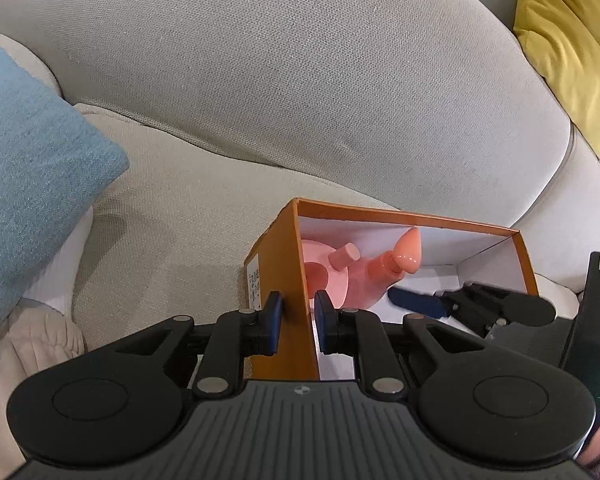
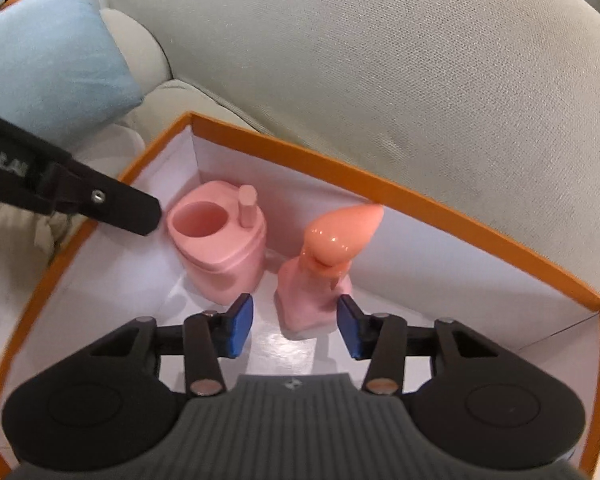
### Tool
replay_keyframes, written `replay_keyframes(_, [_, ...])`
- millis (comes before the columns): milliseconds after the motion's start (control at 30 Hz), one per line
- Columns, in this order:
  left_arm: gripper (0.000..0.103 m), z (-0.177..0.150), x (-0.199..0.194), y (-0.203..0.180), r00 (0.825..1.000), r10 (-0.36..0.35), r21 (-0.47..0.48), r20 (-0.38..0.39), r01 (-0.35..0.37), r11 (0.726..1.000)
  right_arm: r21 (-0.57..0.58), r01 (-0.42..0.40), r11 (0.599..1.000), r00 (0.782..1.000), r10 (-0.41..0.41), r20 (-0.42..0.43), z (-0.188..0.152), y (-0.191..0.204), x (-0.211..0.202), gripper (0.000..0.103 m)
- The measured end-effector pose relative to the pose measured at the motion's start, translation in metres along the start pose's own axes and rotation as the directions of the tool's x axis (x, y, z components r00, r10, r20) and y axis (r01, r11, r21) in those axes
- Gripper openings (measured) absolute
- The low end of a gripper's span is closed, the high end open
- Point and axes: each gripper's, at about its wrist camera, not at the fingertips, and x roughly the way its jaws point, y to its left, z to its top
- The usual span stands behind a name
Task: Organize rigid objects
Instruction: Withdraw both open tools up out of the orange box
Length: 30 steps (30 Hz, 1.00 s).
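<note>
Beige sofa upholstery (image 1: 300, 80) fills the background of both views, with a blue cushion (image 1: 32, 160) at one end and a yellow cushion (image 1: 572, 48) at the other. On the seat rests an orange box (image 2: 440, 208) with a white interior, holding two pink rigid objects: a squat pink container (image 2: 220, 248) with a round opening and a small peg on top, and, just beside it, a pink bottle (image 2: 320, 276) topped by a glossy peach cone-shaped cap whose tip leans toward the far wall. The left gripper (image 1: 299, 320) straddles the box's near side wall, one blue pad outside and one inside, the jaws narrow but with a visible gap on each side of the cardboard, so it appears to steady the box rather than clamp it. The right gripper (image 2: 296, 328) sits inside the box with jaws spread wide and holding nothing, its pads flanking the base of the bottle without touching it. The step in hand is judged to be placement or release of the bottle. To do it well, the right gripper should clear straight back without brushing the base, since the tall, top-heavy bottle may tip into the container; the left gripper should keep the box from sliding on the soft seat.
</note>
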Motion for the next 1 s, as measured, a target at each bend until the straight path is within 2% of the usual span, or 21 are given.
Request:
replay_keyframes(133, [0.019, 0.001, 0.000, 0.000, 1.000, 0.001, 0.002, 0.000, -0.001, 1.000, 0.071, -0.109, 0.992, 0.994, 0.109, 0.000, -0.012, -0.014, -0.010, 0.033])
replay_keyframes(200, [0.019, 0.001, 0.000, 0.000, 1.000, 0.000, 0.000, 0.000, 0.000, 1.000, 0.058, -0.123, 0.991, 0.992, 0.122, 0.013, -0.014, -0.011, -0.010, 0.033])
replay_keyframes(333, [0.019, 0.002, 0.000, 0.001, 1.000, -0.007, -0.004, -0.003, 0.007, 1.000, 0.023, -0.097, 0.995, 0.995, 0.097, 0.006, -0.003, -0.001, -0.007, 0.033])
replay_keyframes(400, [0.019, 0.002, 0.000, 0.002, 1.000, -0.007, -0.002, -0.003, 0.007, 1.000, -0.014, -0.064, 0.998, 0.998, 0.064, -0.010, -0.002, 0.002, -0.010, 0.035])
replay_keyframes(467, [0.019, 0.002, 0.000, 0.002, 1.000, -0.003, 0.002, -0.002, 0.003, 1.000, -0.061, -0.029, 0.998, 1.000, 0.028, -0.013, -0.006, 0.005, -0.011, 0.055])
replay_keyframes(500, [0.019, 0.001, 0.000, 0.002, 1.000, -0.001, 0.004, -0.001, 0.001, 1.000, -0.085, -0.004, 0.996, 1.000, 0.003, -0.009, -0.006, 0.004, -0.011, 0.057])
replay_keyframes(567, [0.019, 0.001, 0.000, 0.001, 1.000, -0.001, 0.003, -0.001, 0.001, 1.000, -0.113, 0.036, 0.993, 0.999, -0.038, -0.012, -0.002, 0.004, -0.005, 0.055])
replay_keyframes(633, [0.019, 0.001, 0.000, 0.001, 1.000, -0.002, 0.000, -0.001, 0.002, 1.000, -0.115, 0.014, 0.993, 1.000, -0.017, -0.025, 0.000, 0.001, 0.001, 0.051])
replay_keyframes(733, [0.018, 0.002, 0.000, 0.002, 1.000, -0.004, -0.004, -0.002, 0.004, 1.000, -0.125, 0.023, 0.992, 0.999, -0.026, -0.027, 0.000, 0.008, 0.001, 0.049])
replay_keyframes(800, [0.018, 0.002, 0.000, 0.001, 1.000, -0.002, 0.000, -0.003, 0.002, 1.000, -0.102, -0.010, 0.995, 1.000, 0.007, -0.026, -0.002, 0.012, -0.002, 0.049])
replay_keyframes(1000, [0.018, 0.001, 0.000, 0.001, 1.000, -0.002, -0.001, -0.003, 0.002, 1.000, -0.021, -0.027, 0.999, 1.000, 0.027, -0.014, -0.007, 0.017, -0.007, 0.061])
